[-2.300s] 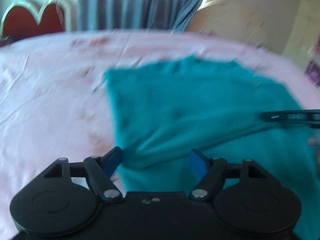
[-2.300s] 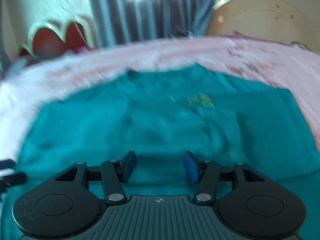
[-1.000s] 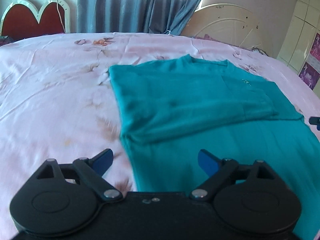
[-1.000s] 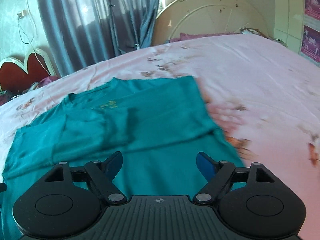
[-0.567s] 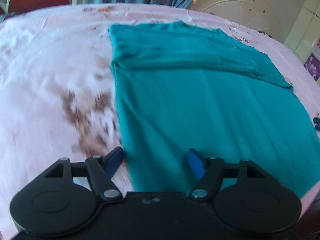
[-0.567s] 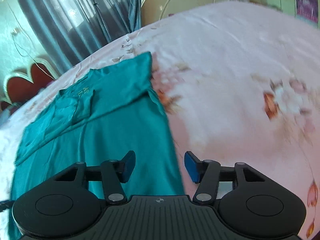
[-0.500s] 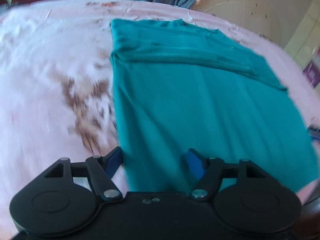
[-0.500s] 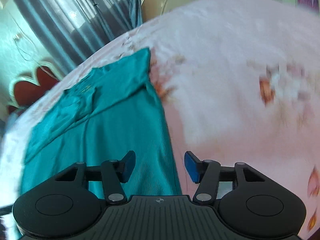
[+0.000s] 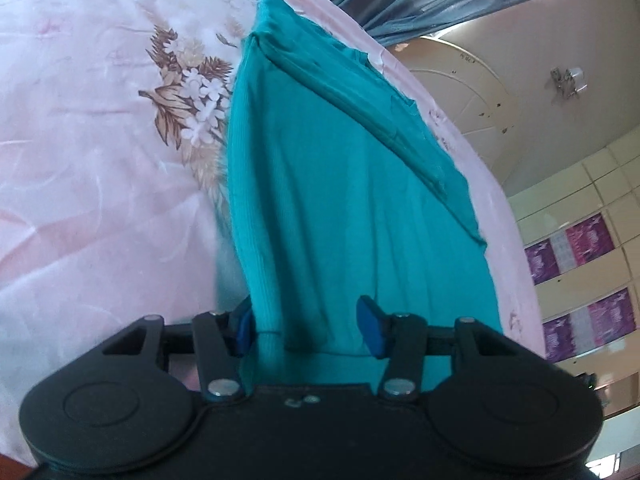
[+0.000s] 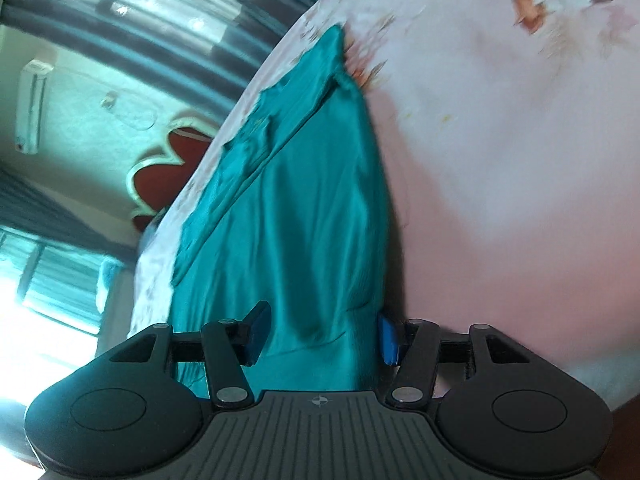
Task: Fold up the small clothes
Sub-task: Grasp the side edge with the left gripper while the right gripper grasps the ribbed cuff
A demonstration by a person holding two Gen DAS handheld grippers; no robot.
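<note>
shirt: teal shirt [image 9: 344, 200] lies on the bed, sleeves folded across its top; the hem reaches the near edge.
left gripper [image 9: 308, 330]: jaws have just been closing – hem corner between them, not yet pinched.
right gripper [image 10: 322, 338]: half open, other hem corner between its pads.
bed: pink flowered sheet [image 9: 80, 160], smooth.
room: grey curtains [image 10: 160, 20], red heart-shaped headboard [image 10: 172, 168], cream round panel [image 9: 472, 92].
</note>
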